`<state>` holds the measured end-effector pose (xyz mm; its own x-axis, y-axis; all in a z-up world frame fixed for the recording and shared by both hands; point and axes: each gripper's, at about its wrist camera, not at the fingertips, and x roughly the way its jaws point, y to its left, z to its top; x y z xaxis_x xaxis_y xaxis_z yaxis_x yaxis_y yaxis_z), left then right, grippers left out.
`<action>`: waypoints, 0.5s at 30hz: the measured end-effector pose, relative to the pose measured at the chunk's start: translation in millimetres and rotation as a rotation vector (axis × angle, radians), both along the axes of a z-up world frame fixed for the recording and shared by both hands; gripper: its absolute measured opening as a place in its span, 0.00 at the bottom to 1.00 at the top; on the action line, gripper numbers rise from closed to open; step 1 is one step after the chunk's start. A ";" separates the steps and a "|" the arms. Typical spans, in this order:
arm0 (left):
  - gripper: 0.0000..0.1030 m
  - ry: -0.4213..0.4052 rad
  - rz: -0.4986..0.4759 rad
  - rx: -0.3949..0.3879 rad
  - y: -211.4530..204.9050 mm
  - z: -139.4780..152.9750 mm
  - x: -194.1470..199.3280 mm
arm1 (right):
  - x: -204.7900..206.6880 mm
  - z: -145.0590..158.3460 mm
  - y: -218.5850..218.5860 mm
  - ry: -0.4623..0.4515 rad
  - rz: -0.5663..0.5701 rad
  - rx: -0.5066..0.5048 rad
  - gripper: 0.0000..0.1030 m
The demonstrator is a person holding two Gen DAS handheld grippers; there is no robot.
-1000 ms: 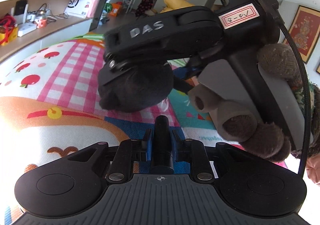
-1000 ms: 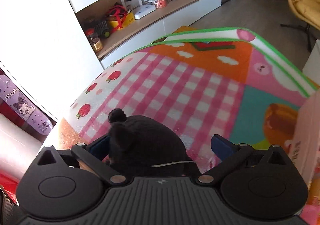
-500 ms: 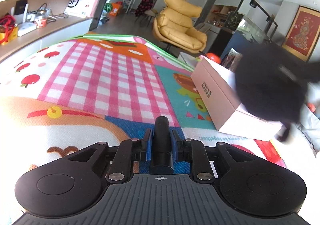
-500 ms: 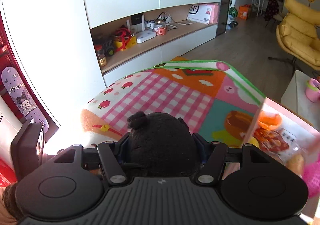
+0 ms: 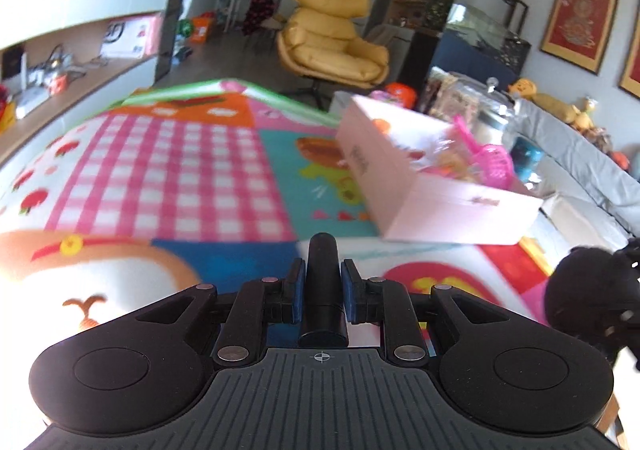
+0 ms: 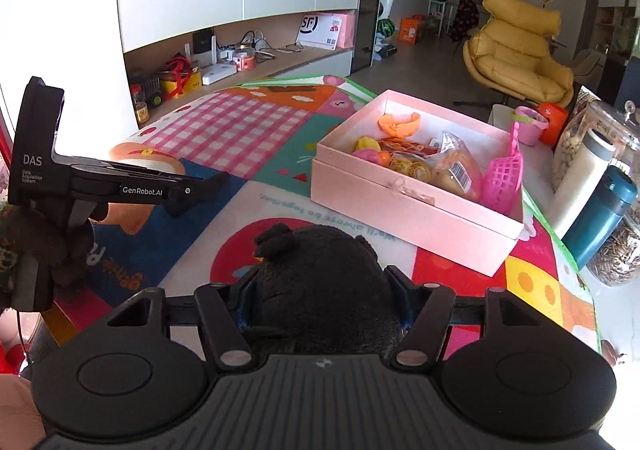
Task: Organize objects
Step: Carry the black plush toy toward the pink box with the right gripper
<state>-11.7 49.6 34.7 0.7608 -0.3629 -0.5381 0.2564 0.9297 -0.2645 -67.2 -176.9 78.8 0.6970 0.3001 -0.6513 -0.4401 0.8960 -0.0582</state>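
My right gripper [image 6: 322, 290] is shut on a black plush toy [image 6: 320, 270] and holds it above the colourful play mat [image 6: 224, 130], short of the open pink box [image 6: 416, 206]. The box holds toy food, snack packets and a pink scoop [image 6: 502, 176]. My left gripper [image 5: 322, 290] is shut on a black cylindrical object [image 5: 322, 286] that stands up between its blue pads. In the right wrist view the left gripper [image 6: 212, 186] hangs at the left over the mat. The plush also shows at the right edge of the left wrist view [image 5: 588, 294], and the pink box [image 5: 440, 210] lies ahead on the right.
A white and a teal bottle [image 6: 600, 210] and glass jars [image 6: 616, 254] stand right of the box. A yellow armchair [image 6: 516, 46] sits beyond the mat. A low shelf [image 6: 224, 62] with small items runs along the left wall. A grey sofa [image 5: 580, 154] lies at the right.
My right gripper has lifted the plush off the mat and swung right toward the pink box. The left gripper still holds the cylinder and has risen slightly.
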 end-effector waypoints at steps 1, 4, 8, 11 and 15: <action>0.21 -0.021 -0.015 -0.010 -6.1 9.7 -1.1 | -2.5 -1.2 -3.3 -0.014 0.004 0.008 0.62; 0.21 -0.109 -0.054 -0.035 -29.7 47.2 7.9 | -6.8 -5.2 -14.4 -0.041 0.002 0.052 0.62; 0.21 -0.186 -0.063 -0.075 -68.6 89.7 47.9 | -0.8 -9.6 -23.6 -0.046 -0.026 0.113 0.62; 0.21 -0.146 -0.080 -0.147 -90.9 93.4 96.1 | 2.2 -11.3 -28.8 -0.045 -0.044 0.136 0.62; 0.21 -0.077 -0.050 -0.151 -103.0 68.6 133.0 | 5.2 -11.2 -33.0 -0.050 -0.064 0.125 0.62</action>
